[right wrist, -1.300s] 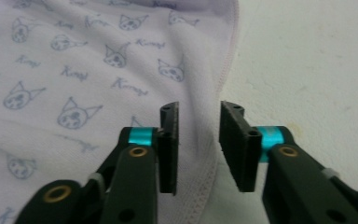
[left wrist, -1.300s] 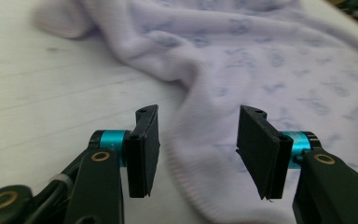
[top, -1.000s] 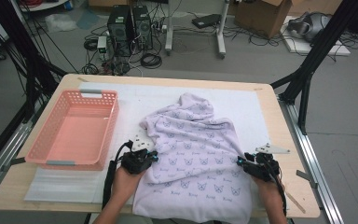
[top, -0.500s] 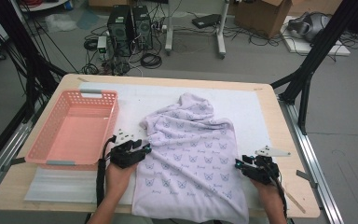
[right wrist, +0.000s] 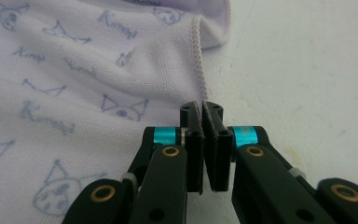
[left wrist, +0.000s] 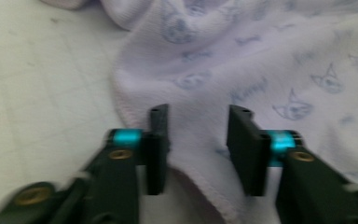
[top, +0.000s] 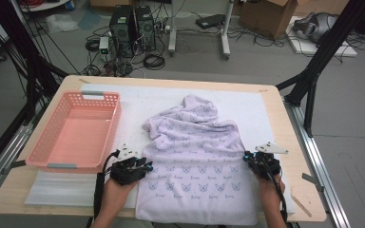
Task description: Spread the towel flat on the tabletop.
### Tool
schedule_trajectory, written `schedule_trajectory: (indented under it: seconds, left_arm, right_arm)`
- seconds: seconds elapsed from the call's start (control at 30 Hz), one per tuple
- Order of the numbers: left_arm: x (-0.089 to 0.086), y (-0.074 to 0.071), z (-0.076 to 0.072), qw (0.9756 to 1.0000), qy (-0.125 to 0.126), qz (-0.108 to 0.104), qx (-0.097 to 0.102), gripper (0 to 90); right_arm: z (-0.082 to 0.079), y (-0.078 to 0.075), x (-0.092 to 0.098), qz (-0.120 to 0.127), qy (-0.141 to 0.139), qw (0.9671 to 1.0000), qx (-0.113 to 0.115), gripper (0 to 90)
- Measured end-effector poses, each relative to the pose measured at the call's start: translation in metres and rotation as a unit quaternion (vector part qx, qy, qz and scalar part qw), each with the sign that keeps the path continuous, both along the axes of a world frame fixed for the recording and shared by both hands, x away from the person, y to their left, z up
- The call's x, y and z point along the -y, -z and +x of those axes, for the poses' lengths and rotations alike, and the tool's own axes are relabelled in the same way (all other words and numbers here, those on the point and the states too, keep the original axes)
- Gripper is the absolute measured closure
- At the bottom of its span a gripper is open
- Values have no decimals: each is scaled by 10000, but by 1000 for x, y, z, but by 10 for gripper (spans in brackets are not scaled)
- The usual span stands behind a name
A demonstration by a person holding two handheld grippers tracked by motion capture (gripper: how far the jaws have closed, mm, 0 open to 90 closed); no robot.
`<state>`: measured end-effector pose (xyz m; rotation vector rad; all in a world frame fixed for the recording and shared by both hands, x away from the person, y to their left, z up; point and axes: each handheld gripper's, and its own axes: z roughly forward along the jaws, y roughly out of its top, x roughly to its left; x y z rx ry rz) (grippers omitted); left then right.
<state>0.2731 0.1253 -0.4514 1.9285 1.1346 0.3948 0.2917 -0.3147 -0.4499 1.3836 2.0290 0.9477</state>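
A lilac towel printed with cat faces lies half spread on the white mat, bunched at its far end. My left gripper sits at the towel's left edge. In the left gripper view its jaws stand apart, with the towel's edge running between them. They have just been closing around that edge, and the pads show a gap to the cloth. My right gripper is at the towel's right edge. There its jaws are pressed together on the stitched hem.
A pink plastic basket stands on the left of the table, close beside my left hand. The white mat covers most of the wooden tabletop. Black frame legs and cables stand beyond the far edge.
My left gripper went a little left and away from the towel's edge, then came back toward the front edge beside it. My right gripper stayed at the right hem.
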Motion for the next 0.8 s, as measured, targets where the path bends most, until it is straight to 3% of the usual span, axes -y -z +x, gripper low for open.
schedule_trajectory:
  seconds: [0.07, 0.1, 0.13, 0.17, 0.2, 0.23, 0.37, 0.5, 0.57, 0.7, 0.8]
  left_arm:
    - [-2, 0, 0, 9998, -204, 32, 6, 894]
    - [-5, -1, -1, 9995, -295, 58, 48, 896]
    - [-8, 0, -3, 9995, -320, -47, 49, 894]
    - [-12, 0, -6, 9992, -315, -252, 16, 856]
    - [-14, -1, -9, 9989, -321, -338, -30, 739]
    - [-17, -1, -13, 9987, -314, -398, -62, 650]
    - [-19, 1, -30, 9984, -96, -557, -85, 545]
    - [-16, 3, -42, 9986, 9, -514, -90, 520]
    - [-16, 3, -49, 9986, 77, -504, -109, 519]
    - [-20, 3, -63, 9987, -109, -491, 7, 509]
    - [-22, 6, -70, 9984, -107, -553, 8, 512]
  right_arm:
    - [-4, -1, 1, 56, -13, 10000, 60, 837]
    - [-8, -3, 3, 93, -12, 9999, 130, 739]
    - [-12, -4, 5, 252, -15, 9996, 146, 681]
    - [-17, -6, 8, 423, -81, 9990, 105, 652]
    - [-22, -6, 11, 515, -145, 9985, 82, 611]
    - [-29, -7, 13, 529, -180, 9984, 79, 603]
    - [-50, -4, 13, 569, -516, 9970, -127, 565]
    - [-64, -1, 7, 278, -753, 9965, -236, 561]
    - [-69, 0, 6, 276, -735, 9966, -256, 565]
    - [-78, 2, 8, 318, -701, 9969, -188, 568]
    - [-85, 1, 10, 351, -710, 9966, -217, 589]
